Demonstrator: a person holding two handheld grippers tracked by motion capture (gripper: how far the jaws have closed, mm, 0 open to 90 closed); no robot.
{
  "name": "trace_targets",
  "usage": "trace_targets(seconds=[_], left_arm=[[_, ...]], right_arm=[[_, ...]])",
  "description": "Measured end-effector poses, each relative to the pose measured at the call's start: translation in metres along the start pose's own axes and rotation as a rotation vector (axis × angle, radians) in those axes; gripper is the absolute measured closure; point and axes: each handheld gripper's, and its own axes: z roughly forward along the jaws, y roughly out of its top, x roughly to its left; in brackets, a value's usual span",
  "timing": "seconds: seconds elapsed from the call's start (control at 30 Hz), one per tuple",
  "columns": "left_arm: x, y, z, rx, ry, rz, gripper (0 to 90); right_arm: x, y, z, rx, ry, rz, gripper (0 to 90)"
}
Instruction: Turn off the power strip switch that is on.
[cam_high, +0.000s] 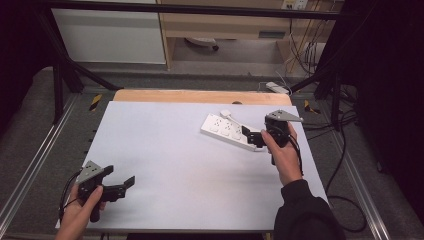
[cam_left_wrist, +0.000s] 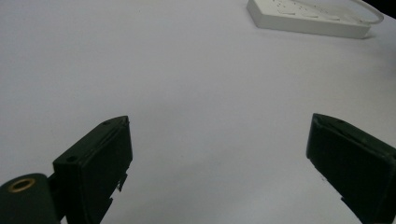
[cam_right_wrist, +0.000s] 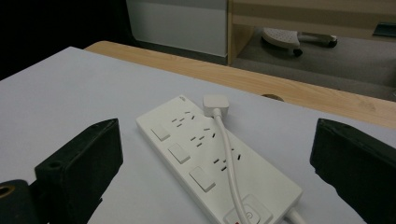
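Note:
A white power strip (cam_high: 225, 131) with three switches lies on the right half of the white mat (cam_high: 190, 170). A white plug (cam_right_wrist: 215, 102) sits at the strip's (cam_right_wrist: 187, 154) far end, and its cord runs back along the top. I cannot tell whether the plug is pushed in. My right gripper (cam_high: 252, 136) is open at the strip's near end, its jaws standing either side of the strip without touching it. My left gripper (cam_high: 120, 178) is open over bare mat at the front left, and the strip (cam_left_wrist: 303, 18) lies far ahead of it.
A wooden table edge (cam_high: 200, 96) runs behind the mat. A black metal frame (cam_high: 60, 75) surrounds the table. Cables and another power strip (cam_high: 277, 87) lie on the floor at the back right. A cabinet (cam_high: 225, 25) stands beyond.

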Motion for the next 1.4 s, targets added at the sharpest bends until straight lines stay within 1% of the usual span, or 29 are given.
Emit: trace_targets(seconds=[0.1,0.2,0.47,0.7,0.77,0.9,1.17,1.4], left_arm=[[0.000,0.000,-0.001,0.000,-0.002,-0.004,7.0],[0.001,0.000,-0.001,-0.006,-0.001,-0.006,7.0],[0.001,0.000,-0.002,-0.010,-0.004,-0.018,7.0],[0.002,0.000,-0.003,-0.018,-0.005,-0.017,7.0],[0.002,-0.001,-0.003,-0.018,-0.006,-0.024,7.0],[0.002,-0.001,-0.003,-0.019,-0.006,-0.024,6.9],[0.002,-0.001,-0.004,-0.020,-0.007,-0.027,6.9],[0.003,-0.001,-0.004,-0.023,-0.006,-0.027,6.9]], right_arm=[[-0.002,-0.001,-0.006,-0.004,-0.006,-0.008,2.9],[-0.003,-0.003,-0.012,-0.008,-0.001,-0.001,2.8],[-0.008,-0.008,-0.030,-0.023,-0.012,-0.013,2.9],[-0.015,-0.016,-0.048,-0.045,-0.019,0.007,3.3],[-0.017,-0.018,-0.054,-0.056,-0.022,0.009,3.4],[-0.020,-0.023,-0.063,-0.065,-0.029,0.014,3.8],[-0.025,-0.032,-0.078,-0.078,-0.043,0.020,3.9],[-0.027,-0.040,-0.088,-0.087,-0.054,0.005,4.2]])
